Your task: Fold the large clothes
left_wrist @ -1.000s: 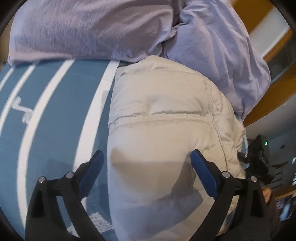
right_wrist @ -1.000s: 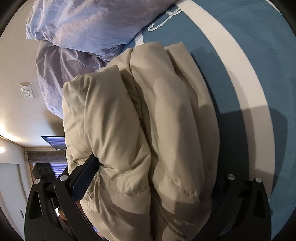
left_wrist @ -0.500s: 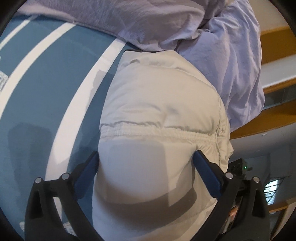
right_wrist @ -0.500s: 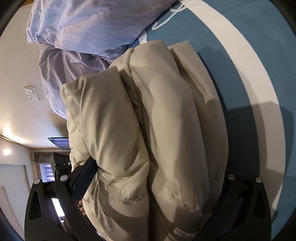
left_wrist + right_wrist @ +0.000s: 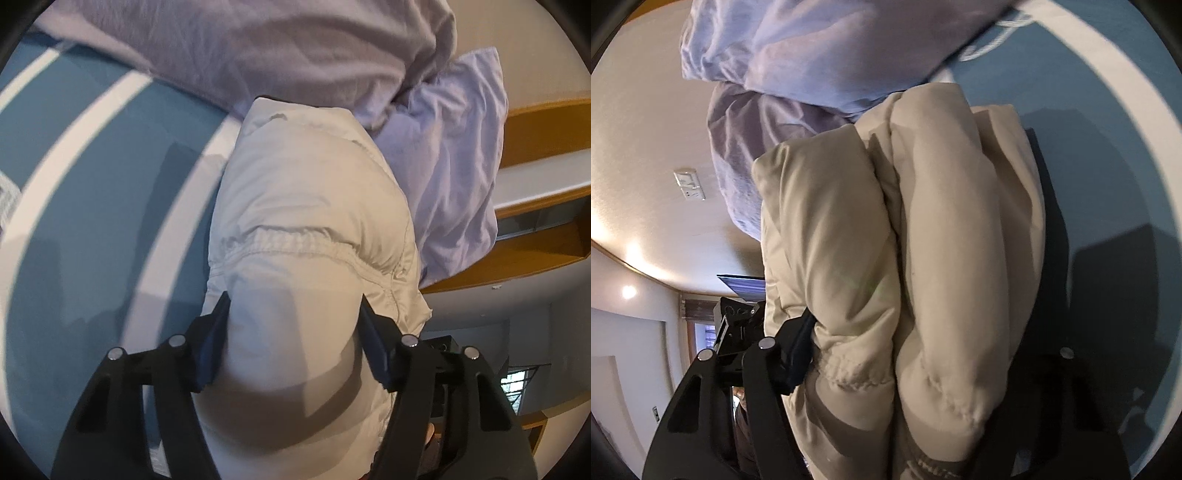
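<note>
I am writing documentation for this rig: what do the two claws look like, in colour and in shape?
Both claws, left claw and right claw, have matte black angular frames with slot cut-outs and silver round rivets. The fingers carry dark blue flat pads. No cables or sleeves show.

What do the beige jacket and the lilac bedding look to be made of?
Beige jacket: probably a smooth, faintly shiny synthetic shell over puffy fill, given the swollen quilted panels and gathered seams. Lilac bedding: likely matte woven cotton or similar, finely crinkled all over.
</note>
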A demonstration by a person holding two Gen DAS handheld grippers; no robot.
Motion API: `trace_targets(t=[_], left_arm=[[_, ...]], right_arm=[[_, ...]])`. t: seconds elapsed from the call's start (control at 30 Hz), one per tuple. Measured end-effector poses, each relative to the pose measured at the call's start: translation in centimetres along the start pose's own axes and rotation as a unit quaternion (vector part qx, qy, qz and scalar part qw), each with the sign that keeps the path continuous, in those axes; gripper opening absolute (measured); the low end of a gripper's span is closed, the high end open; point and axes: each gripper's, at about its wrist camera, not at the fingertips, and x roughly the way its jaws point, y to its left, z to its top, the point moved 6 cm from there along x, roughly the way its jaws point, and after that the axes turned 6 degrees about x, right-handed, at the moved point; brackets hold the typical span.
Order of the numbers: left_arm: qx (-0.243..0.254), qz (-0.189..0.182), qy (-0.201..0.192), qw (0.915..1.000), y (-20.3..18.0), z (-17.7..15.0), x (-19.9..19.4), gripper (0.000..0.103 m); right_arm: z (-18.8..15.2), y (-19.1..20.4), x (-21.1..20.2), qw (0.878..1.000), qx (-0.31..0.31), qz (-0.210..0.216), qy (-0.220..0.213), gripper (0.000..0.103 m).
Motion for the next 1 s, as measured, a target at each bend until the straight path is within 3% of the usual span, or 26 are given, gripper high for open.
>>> trace_targets(t=[0.17,0.37,0.57,0.63,0.7,0.8,0.9,1.0], left_arm=[[-0.002,0.012,-0.014,0.9998,1.6,2.6,-1.5,0.064],[-0.012,0.032,-0.022,0.9992,4.5,4.5,-1.5,0.068],[0.008,0.065,-0.024,0.9975,4.4,4.7,-0.9,0.084],[0.013,0.084,-0.028,0.996,4.2,4.9,-0.9,0.085],[0.023,0.103,-0.032,0.9939,4.1,5.1,-1.2,0.086],[0.056,0.149,-0.054,0.9858,3.1,5.4,-2.2,0.086],[0.117,0.197,-0.092,0.969,1.0,5.5,-3.2,0.086],[0.171,0.223,-0.111,0.9534,-0.9,5.2,-3.2,0.086]], right_arm=[[1.3,2.1,2.8,1.0,-0.014,0.006,0.008,0.066],[2.0,2.6,5.2,0.999,-0.025,-0.034,-0.002,0.067],[1.8,1.4,3.5,0.997,-0.021,-0.067,-0.017,0.08],[2.2,1.3,2.5,0.996,-0.02,-0.08,-0.03,0.088],[2.6,1.5,1.0,0.995,-0.017,-0.082,-0.049,0.088],[3.1,2.2,-1.0,0.987,-0.038,-0.122,-0.093,0.088],[3.1,4.1,-2.3,0.973,-0.089,-0.168,-0.132,0.088],[2.4,6.9,-1.7,0.956,-0.152,-0.193,-0.157,0.088]])
